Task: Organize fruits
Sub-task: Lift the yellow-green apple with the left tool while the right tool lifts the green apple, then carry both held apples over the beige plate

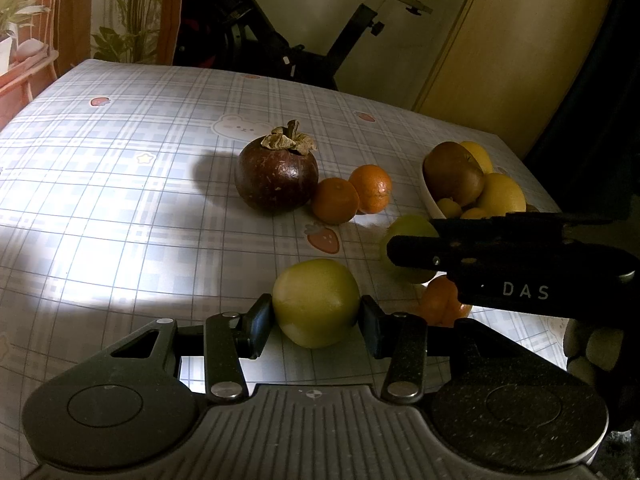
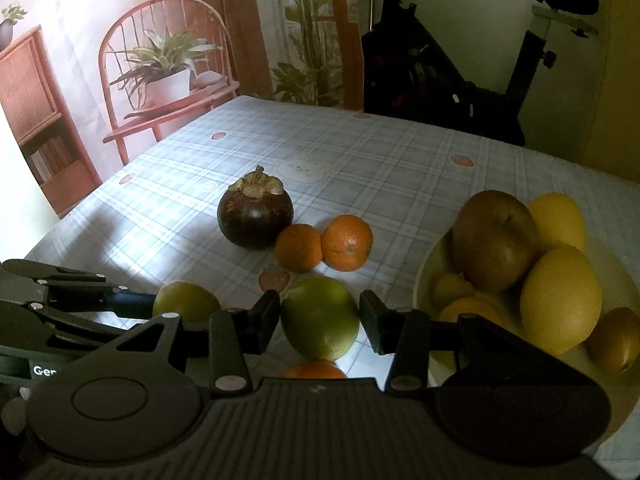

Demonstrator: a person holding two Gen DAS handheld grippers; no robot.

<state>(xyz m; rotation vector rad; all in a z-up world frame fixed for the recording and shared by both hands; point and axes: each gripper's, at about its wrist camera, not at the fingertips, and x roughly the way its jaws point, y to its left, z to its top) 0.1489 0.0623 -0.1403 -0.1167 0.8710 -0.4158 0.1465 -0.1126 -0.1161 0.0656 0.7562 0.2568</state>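
Note:
My left gripper (image 1: 316, 320) is shut on a green round fruit (image 1: 316, 302) low over the checked tablecloth. My right gripper (image 2: 320, 322) has its pads against a second green fruit (image 2: 320, 316), just left of the white bowl (image 2: 422, 280). In the left wrist view the right gripper (image 1: 416, 236) reaches in from the right over that second green fruit (image 1: 408, 248). An orange (image 2: 316, 370) lies right below it. A dark mangosteen (image 1: 276, 178) and two oranges (image 1: 335, 200) (image 1: 371, 188) sit together mid-table.
The bowl (image 1: 430, 196) holds a brown apple (image 2: 494, 240), yellow lemons (image 2: 560, 300) and smaller fruits. The left gripper's fingers (image 2: 132, 303) cross the left side of the right wrist view. An exercise bike (image 1: 320, 32) stands behind the table's far edge.

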